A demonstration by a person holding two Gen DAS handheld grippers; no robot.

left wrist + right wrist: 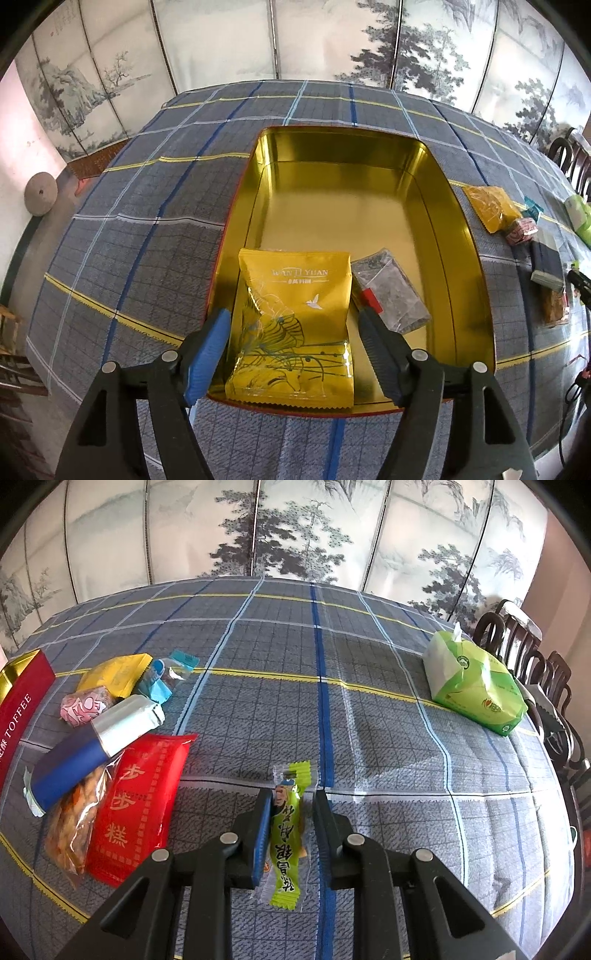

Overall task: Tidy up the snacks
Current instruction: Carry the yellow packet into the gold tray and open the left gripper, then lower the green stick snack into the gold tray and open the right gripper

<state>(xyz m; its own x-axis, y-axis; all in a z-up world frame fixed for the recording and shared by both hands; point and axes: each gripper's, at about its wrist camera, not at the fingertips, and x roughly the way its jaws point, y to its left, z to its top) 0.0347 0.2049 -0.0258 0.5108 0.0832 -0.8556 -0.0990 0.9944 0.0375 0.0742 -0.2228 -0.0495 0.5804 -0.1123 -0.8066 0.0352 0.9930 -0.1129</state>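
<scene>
Below, left hand-held gripper (pixel 291 332) jaws apart around yellow snack pouch (pixel 293 328) inside gold tin (pixel 458 258); right hand-held gripper (pixel 290 808) clamped on green candy (pixel 287 834) over plaid-clothed surface (pixel 369 720).

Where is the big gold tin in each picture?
Left wrist view: the gold tin fills the middle, open, with a yellow packet inside.
Right wrist view: only its red side shows at the far left edge.
Shared landmark: the small yellow packet on the cloth beside the tin.
</scene>
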